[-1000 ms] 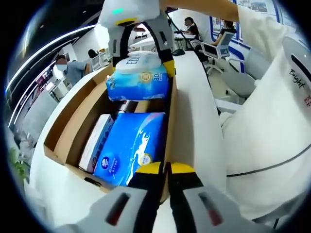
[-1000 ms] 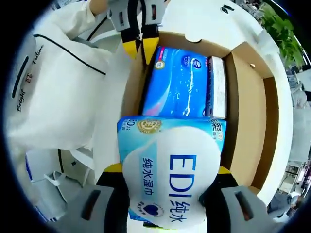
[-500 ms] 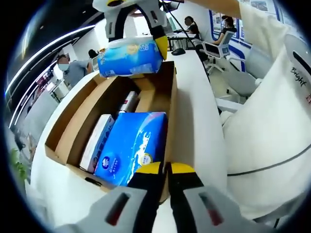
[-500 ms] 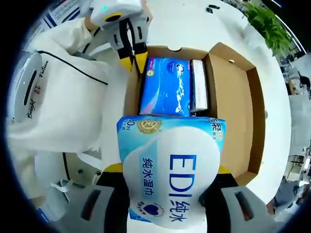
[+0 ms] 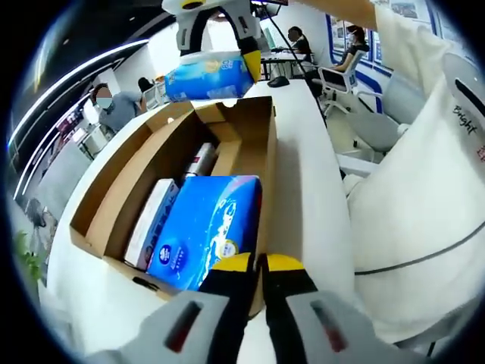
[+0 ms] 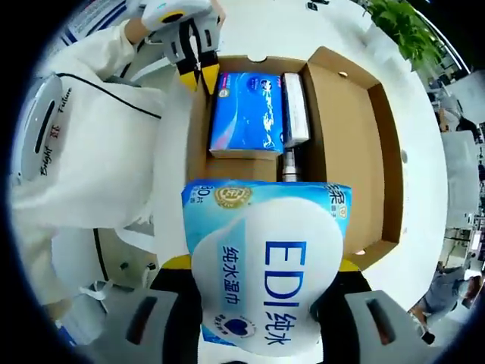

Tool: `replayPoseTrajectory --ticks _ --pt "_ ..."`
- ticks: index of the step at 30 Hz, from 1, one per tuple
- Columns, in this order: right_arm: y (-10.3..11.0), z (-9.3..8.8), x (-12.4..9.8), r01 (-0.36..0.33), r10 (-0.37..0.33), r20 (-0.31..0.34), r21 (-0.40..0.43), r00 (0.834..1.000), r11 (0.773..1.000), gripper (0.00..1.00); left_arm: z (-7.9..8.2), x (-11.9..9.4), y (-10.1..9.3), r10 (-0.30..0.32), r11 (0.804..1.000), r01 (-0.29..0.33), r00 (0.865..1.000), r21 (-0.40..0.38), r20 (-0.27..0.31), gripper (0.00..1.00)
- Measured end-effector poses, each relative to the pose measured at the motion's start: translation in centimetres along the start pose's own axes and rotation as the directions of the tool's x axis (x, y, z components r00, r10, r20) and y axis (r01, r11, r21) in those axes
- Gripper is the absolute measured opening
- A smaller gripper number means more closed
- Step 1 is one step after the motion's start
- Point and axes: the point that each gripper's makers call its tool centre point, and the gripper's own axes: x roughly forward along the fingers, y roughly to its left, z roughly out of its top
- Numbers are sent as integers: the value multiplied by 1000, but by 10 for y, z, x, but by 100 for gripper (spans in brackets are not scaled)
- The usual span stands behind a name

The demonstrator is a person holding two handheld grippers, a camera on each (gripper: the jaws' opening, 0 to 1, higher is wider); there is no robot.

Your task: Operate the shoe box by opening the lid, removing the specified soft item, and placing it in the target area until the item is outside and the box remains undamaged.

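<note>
The wipes pack (image 6: pixel 265 265) went up, out of the shoe box (image 6: pixel 345 144).
The right gripper (image 5: pixel 216 45) squeezed it; the left gripper (image 5: pixel 258 265) was closed, empty, on the box edge.

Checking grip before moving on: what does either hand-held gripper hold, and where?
The right hand-held gripper clamps the wet-wipes pack by its two sides. The left hand-held gripper holds nothing.

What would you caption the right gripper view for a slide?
Right gripper holds a wet-wipes pack lifted above the open shoe box.
</note>
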Motion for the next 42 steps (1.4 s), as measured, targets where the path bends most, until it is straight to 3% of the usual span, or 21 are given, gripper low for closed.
replayPoseTrajectory --ticks 21,25,42 --pt "-10 -61 -5 42 -41 -48 31 998 999 60 0 0 0 2 1000 -2 1000 -6 1 4" --pt "-14 -70 1 68 -67 -47 30 997 997 58 -1 -1 0 1 1000 -1 1000 -5 1 4" --pt "-16 -115 17 64 -56 -87 91 995 994 58 -1 -1 1 -2 1000 2 1000 -9 1 4"
